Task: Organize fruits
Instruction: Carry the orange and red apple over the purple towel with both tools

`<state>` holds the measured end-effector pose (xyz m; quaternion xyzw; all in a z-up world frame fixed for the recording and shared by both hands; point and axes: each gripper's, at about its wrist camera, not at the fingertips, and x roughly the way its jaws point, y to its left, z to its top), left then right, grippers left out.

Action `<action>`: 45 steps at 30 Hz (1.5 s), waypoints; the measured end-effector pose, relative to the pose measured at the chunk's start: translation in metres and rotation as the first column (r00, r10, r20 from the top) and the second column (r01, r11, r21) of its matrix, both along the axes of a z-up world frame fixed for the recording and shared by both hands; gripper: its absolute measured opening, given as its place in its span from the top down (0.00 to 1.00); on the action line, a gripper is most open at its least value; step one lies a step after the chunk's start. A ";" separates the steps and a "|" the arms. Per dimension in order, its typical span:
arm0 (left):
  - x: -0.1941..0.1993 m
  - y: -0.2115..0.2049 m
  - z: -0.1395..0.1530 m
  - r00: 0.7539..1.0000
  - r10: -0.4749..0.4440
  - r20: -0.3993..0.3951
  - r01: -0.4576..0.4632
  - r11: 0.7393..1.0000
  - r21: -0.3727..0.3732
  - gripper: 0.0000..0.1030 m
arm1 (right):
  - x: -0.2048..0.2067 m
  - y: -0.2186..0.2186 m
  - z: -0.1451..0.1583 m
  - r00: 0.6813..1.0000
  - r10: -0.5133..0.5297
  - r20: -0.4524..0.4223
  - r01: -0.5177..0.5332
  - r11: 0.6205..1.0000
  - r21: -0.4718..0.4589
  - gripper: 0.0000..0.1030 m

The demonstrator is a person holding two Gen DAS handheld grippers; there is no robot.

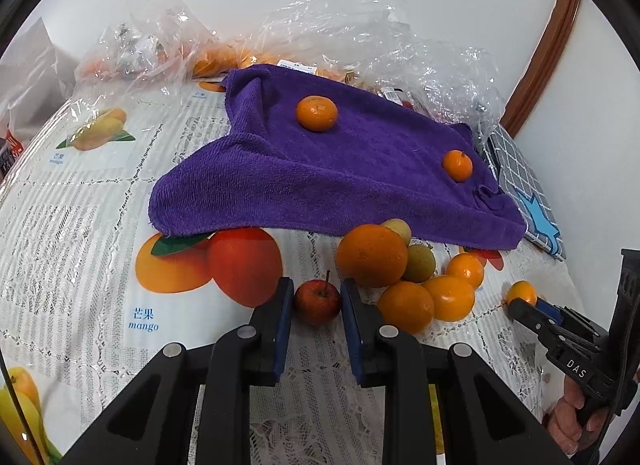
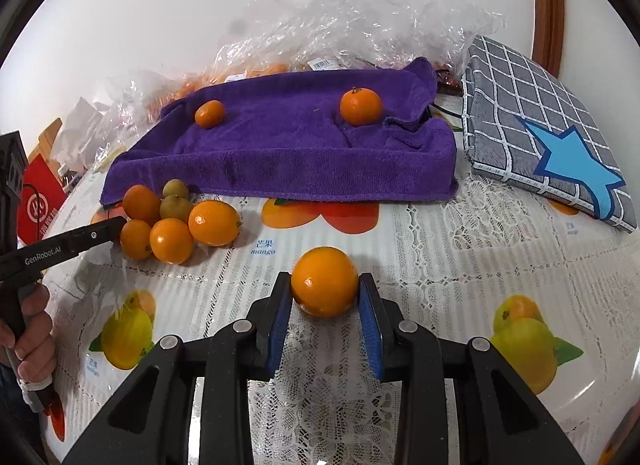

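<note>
My left gripper (image 1: 317,301) is shut on a small red apple (image 1: 318,302) just above the tablecloth, left of a pile of oranges (image 1: 372,255) and greenish fruits (image 1: 419,263). My right gripper (image 2: 325,293) is shut on an orange (image 2: 325,282) near the table's front. That orange also shows in the left wrist view (image 1: 521,292). A purple towel (image 2: 288,137) lies behind, with two mandarins on it (image 2: 209,114) (image 2: 361,106). The fruit pile also shows in the right wrist view (image 2: 172,239), next to the left gripper's fingers (image 2: 106,231).
A fruit-printed plastic tablecloth (image 2: 440,233) covers the table. Crumpled clear plastic bags (image 2: 360,25) with more oranges lie behind the towel. A grey checked folded cloth (image 2: 536,125) with a blue star lies at the right. A red box (image 2: 38,201) stands at the left.
</note>
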<state>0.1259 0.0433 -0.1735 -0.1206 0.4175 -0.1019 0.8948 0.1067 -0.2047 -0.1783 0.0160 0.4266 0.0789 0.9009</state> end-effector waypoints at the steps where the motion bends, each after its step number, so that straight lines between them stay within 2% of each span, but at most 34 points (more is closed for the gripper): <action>1: -0.001 0.001 0.000 1.000 0.003 0.002 -0.003 1.000 -0.005 0.78 | 0.000 -0.001 0.001 1.000 -0.001 0.003 0.001 1.000 0.004 0.68; 9: -0.007 0.006 0.009 0.997 0.038 0.071 -0.036 0.999 -0.031 0.78 | -0.006 -0.007 0.006 0.999 -0.017 0.044 0.015 0.999 0.039 0.68; 14: -0.011 0.014 0.014 0.993 0.061 0.103 -0.052 0.995 -0.082 0.78 | -0.006 -0.016 0.006 0.997 -0.067 0.036 0.064 0.995 0.070 0.68; 17: -0.012 0.018 0.021 0.987 0.093 0.127 -0.084 0.994 -0.072 0.78 | -0.005 -0.018 0.010 0.996 -0.079 0.047 0.075 0.994 0.074 0.68; 19: -0.010 0.021 0.027 0.984 0.120 0.128 -0.113 0.992 -0.064 0.78 | -0.003 -0.018 0.017 0.995 -0.080 0.057 0.075 0.995 0.071 0.68; 22: -0.002 0.029 0.043 0.978 0.157 0.140 -0.143 0.984 -0.106 0.78 | 0.005 -0.015 0.036 0.993 -0.066 0.099 0.061 0.997 0.056 0.68; 28: 0.025 0.028 0.087 0.950 0.188 0.248 -0.168 0.981 -0.096 0.78 | 0.040 -0.009 0.073 0.980 -0.053 0.191 0.043 0.997 0.057 0.68; 32: 0.049 0.021 0.099 0.940 0.194 0.281 -0.181 0.981 -0.073 0.78 | 0.071 -0.009 0.088 0.974 -0.062 0.217 0.046 0.996 0.080 0.68; 36: 0.076 0.017 0.097 0.933 0.212 0.289 -0.197 0.977 -0.081 0.78 | 0.096 -0.010 0.097 0.971 -0.063 0.229 0.043 0.995 0.093 0.68; 40: 0.089 0.011 0.076 0.927 0.216 0.307 -0.206 0.976 -0.066 0.78 | 0.118 -0.017 0.088 0.976 -0.063 0.210 0.034 0.990 0.136 0.68; 45: 0.101 0.015 0.048 0.951 0.203 0.235 -0.190 0.979 -0.078 0.78 | 0.129 -0.024 0.064 0.987 -0.075 0.143 0.057 0.991 0.121 0.68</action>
